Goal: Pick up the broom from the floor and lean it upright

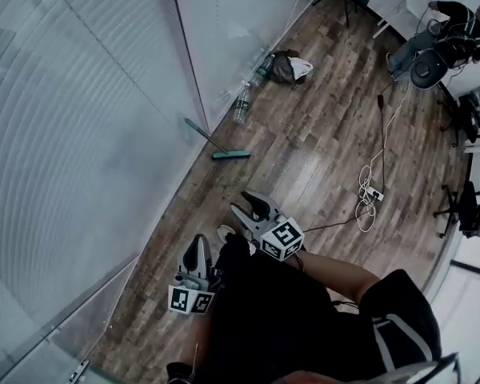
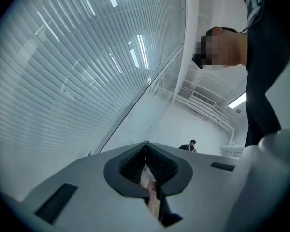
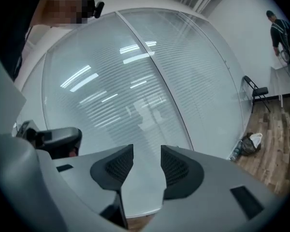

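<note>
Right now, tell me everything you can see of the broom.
The broom looks small in the head view: a thin dark handle and a narrow teal head. The head sits on the wooden floor at the foot of the glass wall. The handle slants up toward the glass and seems to lean on it, though contact is too small to confirm. A plastic bottle stands just beyond. Nothing holds it.

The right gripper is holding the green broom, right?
No. The right gripper holds nothing: the right gripper view shows its jaws apart and empty. The head view shows the green broom over by the glass wall, away from it.
</note>
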{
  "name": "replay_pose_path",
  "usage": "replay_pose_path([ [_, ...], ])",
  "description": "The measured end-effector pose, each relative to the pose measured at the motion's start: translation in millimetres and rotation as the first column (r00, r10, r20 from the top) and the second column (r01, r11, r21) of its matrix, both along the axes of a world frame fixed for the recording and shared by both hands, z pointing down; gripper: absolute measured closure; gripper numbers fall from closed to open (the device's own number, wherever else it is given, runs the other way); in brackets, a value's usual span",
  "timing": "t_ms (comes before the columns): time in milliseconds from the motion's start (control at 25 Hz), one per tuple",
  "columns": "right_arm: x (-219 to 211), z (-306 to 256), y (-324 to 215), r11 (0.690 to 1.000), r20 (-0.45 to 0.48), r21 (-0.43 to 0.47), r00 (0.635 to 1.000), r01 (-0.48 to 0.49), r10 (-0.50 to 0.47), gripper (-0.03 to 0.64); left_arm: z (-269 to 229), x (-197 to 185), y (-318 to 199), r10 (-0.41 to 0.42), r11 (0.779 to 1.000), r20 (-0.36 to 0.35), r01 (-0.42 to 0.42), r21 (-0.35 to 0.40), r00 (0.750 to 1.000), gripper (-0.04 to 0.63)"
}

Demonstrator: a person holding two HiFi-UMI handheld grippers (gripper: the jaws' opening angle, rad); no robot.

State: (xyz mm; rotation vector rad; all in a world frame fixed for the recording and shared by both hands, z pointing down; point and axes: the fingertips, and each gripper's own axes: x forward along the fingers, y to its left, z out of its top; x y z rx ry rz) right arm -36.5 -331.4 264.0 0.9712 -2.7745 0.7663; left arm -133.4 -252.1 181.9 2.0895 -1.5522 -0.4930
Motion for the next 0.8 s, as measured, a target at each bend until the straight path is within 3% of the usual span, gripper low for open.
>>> replay_pose_path([
  [200, 6, -89, 10, 0.989, 0.049, 0.109, 0.994, 0.096, -0.102, 0.430, -32, 7, 6, -0.043, 0.998, 0.052, 0.041, 0.041, 0.998, 0.578],
  [320, 6, -133, 12, 0.959, 0.019, 0.225, 0.984, 0.171, -0.180, 0.435, -51, 4, 0, -0.083, 0.994, 0.072, 0.078, 0.073, 0.994, 0.578],
  [440, 9, -156, 8, 0.937, -0.018, 0.280, 0.977, 0.208, -0.211, 0.493, -75, 6, -10, -0.133, 0.985, 0.091, 0.122, 0.122, 0.987, 0.578],
  [520, 8, -166, 6, 0.937, -0.005, 0.276, 0.975, 0.215, -0.222, 0.580, -87, 10, -12, -0.161, 0.980, 0.104, 0.146, 0.138, 0.981, 0.578],
  [560, 4, -172, 6, 0.932, 0.009, 0.282, 0.971, 0.228, -0.240, 0.584, -92, 13, -13, -0.168, 0.978, 0.111, 0.151, 0.141, 0.980, 0.578],
  [800, -18, -207, 18, 0.851, 0.006, 0.451, 0.953, 0.269, -0.304, 0.597, -118, 24, -17, -0.169, 0.972, 0.173, 0.136, 0.190, 0.970, 0.578],
])
